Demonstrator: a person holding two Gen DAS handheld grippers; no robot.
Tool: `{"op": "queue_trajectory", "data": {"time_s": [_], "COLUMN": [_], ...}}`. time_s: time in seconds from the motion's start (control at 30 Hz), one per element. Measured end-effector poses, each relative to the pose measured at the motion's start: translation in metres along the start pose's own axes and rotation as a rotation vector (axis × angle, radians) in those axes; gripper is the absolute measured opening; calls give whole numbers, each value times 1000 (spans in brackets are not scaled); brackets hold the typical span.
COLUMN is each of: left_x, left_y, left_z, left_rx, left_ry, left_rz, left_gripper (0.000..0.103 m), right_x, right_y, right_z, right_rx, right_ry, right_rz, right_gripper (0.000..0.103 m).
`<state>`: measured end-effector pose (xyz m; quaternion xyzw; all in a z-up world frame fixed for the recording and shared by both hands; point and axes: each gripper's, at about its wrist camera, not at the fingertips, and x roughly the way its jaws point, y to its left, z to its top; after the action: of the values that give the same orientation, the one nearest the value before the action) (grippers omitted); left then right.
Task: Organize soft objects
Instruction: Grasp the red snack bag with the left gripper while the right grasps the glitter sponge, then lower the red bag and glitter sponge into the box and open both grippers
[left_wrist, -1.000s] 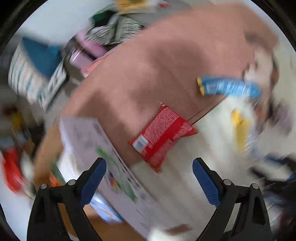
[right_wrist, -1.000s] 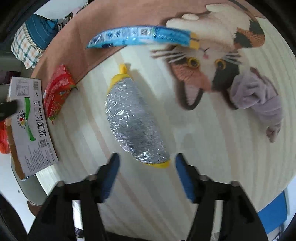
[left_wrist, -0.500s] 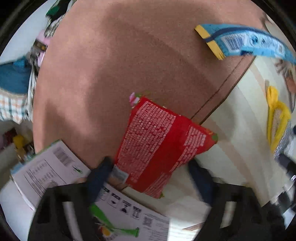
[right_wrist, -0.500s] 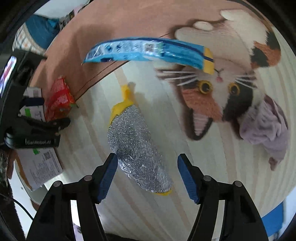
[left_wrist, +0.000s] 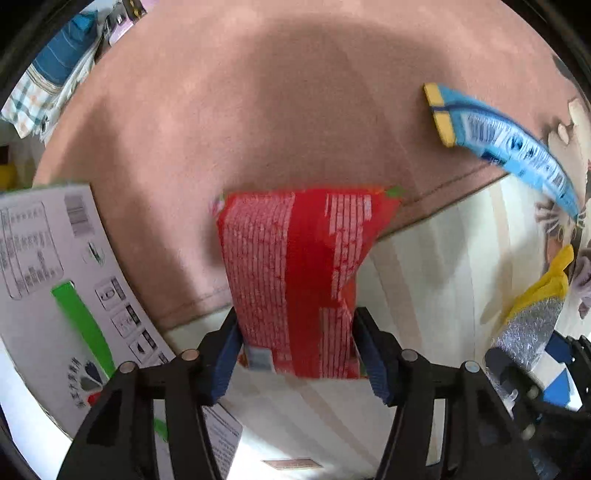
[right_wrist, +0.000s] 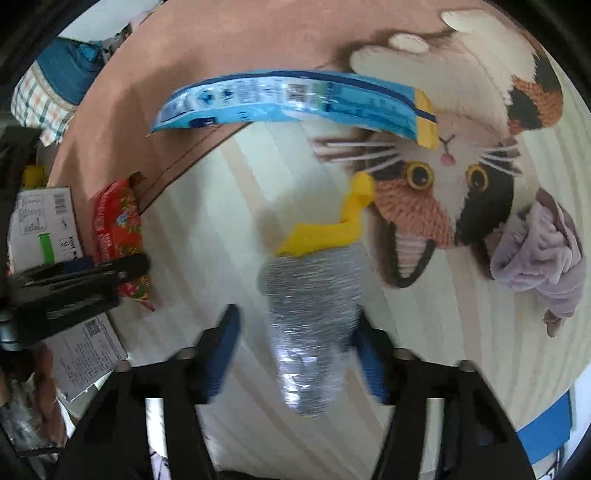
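Observation:
A red snack packet (left_wrist: 295, 280) lies on the cat-print rug, its near end between the blue pads of my left gripper (left_wrist: 297, 354), which touch both its sides. It also shows in the right wrist view (right_wrist: 118, 229). A silver scrubbing mitt with yellow trim (right_wrist: 314, 302) lies between the fingers of my right gripper (right_wrist: 295, 350); the right pad touches it and a gap stays on the left. The mitt also shows in the left wrist view (left_wrist: 528, 325). A long blue packet (right_wrist: 291, 103) lies further back. A crumpled lilac cloth (right_wrist: 535, 254) sits at the right.
A white printed cardboard box (left_wrist: 55, 280) lies at the left beside the red packet. Folded checked and blue textiles (right_wrist: 48, 92) are stacked beyond the rug's far left edge. The rug (left_wrist: 258, 110) is brown at the back and pale striped near me.
My left gripper has swung onto the red packet and narrowed around it. My right gripper has moved forward over the silver mitt, which now sits between its fingers.

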<state>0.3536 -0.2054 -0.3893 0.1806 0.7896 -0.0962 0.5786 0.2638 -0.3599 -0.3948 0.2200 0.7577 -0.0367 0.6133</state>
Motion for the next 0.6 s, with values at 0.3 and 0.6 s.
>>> {"op": "queue_trajectory", "data": {"time_s": [0.3, 0.6], "left_x": [-13, -106], "left_y": [16, 94], "left_z": [-28, -139], "left_rx": [-60, -180], "left_ry": [-89, -318], "left_rz": [-43, -262], "left_gripper": [44, 43], "right_x": [15, -80], "right_y": [37, 95], "right_z": [-10, -58], "right_rx": [-34, -135], "right_ry": [-24, -148], "right_rz": [-181, -20], "right_gripper": [47, 46]}}
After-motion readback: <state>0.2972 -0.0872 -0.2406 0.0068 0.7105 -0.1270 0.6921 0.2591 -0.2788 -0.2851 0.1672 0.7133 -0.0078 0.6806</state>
